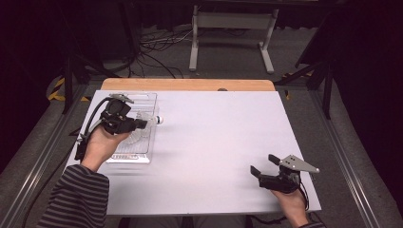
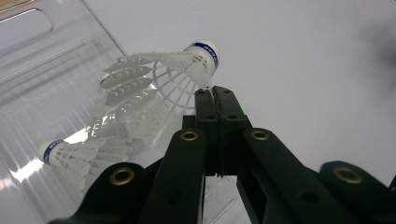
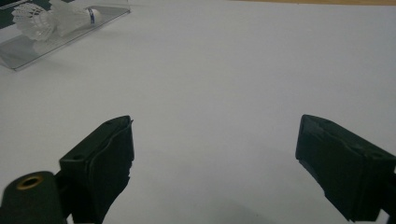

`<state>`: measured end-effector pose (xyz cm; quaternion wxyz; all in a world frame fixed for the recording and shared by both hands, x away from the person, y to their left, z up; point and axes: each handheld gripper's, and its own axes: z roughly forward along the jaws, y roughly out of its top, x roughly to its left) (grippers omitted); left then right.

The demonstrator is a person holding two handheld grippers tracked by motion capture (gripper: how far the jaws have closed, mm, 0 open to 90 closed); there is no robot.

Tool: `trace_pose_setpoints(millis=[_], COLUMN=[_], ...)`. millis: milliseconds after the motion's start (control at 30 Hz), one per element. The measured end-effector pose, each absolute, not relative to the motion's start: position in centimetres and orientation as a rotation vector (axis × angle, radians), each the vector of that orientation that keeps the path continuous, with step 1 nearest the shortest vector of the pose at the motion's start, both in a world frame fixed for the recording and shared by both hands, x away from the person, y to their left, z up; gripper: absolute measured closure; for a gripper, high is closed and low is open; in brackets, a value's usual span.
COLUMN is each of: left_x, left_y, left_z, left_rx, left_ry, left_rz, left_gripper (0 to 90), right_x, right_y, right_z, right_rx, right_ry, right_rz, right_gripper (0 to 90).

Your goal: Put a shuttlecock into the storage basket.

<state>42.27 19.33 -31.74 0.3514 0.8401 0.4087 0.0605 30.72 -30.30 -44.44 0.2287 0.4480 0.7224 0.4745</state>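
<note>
The left claw (image 2: 214, 93) is pinching a white plastic shuttlecock (image 2: 159, 79) by its skirt above the clear plastic tray (image 2: 42, 70). The right claw (image 3: 215, 154) is resting spread on the white counter (image 1: 218, 142).

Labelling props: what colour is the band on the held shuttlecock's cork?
Blue band on the shuttlecock, clearest in the left gripper view.

The white table top (image 1: 214, 152) has a wooden edge strip (image 1: 187, 84) along its far side. Behind it, on the grey carpet floor (image 1: 228, 57), stands a white metal frame (image 1: 231, 35), and black cables (image 1: 157, 50) lie in loops to its left.
</note>
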Motion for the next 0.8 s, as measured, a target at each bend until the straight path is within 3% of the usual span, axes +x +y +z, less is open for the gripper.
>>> trace_pose_setpoints(millis=[800], left_x=[42.4], left_y=[21.9], left_z=[-32.1], left_rx=[2.129], left_ry=[1.158], left_rz=[0.211], left_gripper=[90.0], right_x=[30.7], right_y=[-30.3], right_z=[-44.4], right_rx=[1.230], right_ry=[1.990], right_rz=[1.305], right_gripper=[12.2])
